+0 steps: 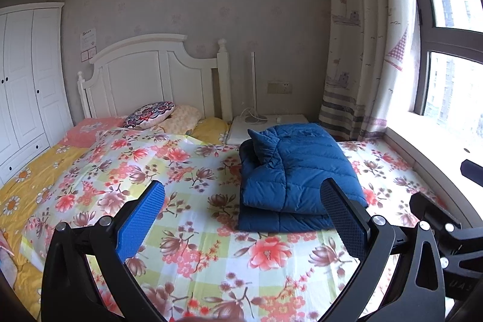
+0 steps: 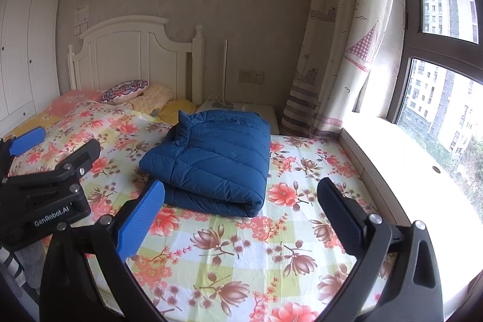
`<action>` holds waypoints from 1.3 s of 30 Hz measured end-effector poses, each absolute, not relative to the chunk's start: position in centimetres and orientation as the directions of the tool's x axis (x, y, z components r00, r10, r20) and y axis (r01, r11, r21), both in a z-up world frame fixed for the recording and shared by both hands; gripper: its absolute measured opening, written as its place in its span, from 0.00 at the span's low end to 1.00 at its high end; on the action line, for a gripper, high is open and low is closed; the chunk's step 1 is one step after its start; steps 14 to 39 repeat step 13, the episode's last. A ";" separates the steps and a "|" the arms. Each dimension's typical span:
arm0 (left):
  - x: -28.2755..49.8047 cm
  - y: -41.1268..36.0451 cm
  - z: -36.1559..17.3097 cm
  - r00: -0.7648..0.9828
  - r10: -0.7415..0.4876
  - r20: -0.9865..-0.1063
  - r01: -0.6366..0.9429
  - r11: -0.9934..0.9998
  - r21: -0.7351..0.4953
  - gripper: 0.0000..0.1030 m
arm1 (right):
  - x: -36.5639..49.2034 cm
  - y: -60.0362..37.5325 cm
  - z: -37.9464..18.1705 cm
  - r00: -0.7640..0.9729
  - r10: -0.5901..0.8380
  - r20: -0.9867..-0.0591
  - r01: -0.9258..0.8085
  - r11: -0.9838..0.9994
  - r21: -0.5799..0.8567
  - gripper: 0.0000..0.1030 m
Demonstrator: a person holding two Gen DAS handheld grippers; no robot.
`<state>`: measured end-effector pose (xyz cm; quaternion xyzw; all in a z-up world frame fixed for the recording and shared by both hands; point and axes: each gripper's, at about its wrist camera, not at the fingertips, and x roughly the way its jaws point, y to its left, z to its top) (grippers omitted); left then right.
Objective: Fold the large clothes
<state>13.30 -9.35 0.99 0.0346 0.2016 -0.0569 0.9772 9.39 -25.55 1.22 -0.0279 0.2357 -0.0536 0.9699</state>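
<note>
A blue quilted down jacket (image 1: pixel 297 174) lies folded into a thick rectangle on the floral bedsheet (image 1: pixel 196 231); it also shows in the right wrist view (image 2: pixel 215 160). My left gripper (image 1: pixel 241 192) is open and empty, held above the sheet just in front of the jacket, its right finger overlapping the jacket's near right corner in view. My right gripper (image 2: pixel 241 192) is open and empty, held in front of and to the right of the jacket. The left gripper's body (image 2: pixel 45 183) shows at the left of the right wrist view.
Pillows (image 1: pixel 151 113) lie by the white headboard (image 1: pixel 151 71). A white nightstand (image 1: pixel 271 122) with a lamp stands behind the jacket. A curtain (image 1: pixel 368 50), a window and a windowsill (image 2: pixel 407 168) run along the right. A white wardrobe (image 1: pixel 27 74) stands at left.
</note>
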 end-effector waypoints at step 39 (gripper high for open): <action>26.9 -7.8 -3.4 0.792 -0.081 -0.605 0.096 0.995 -0.007 0.96 | 19.6 -31.2 -3.0 0.796 -0.148 -0.587 0.153 0.987 -0.041 0.97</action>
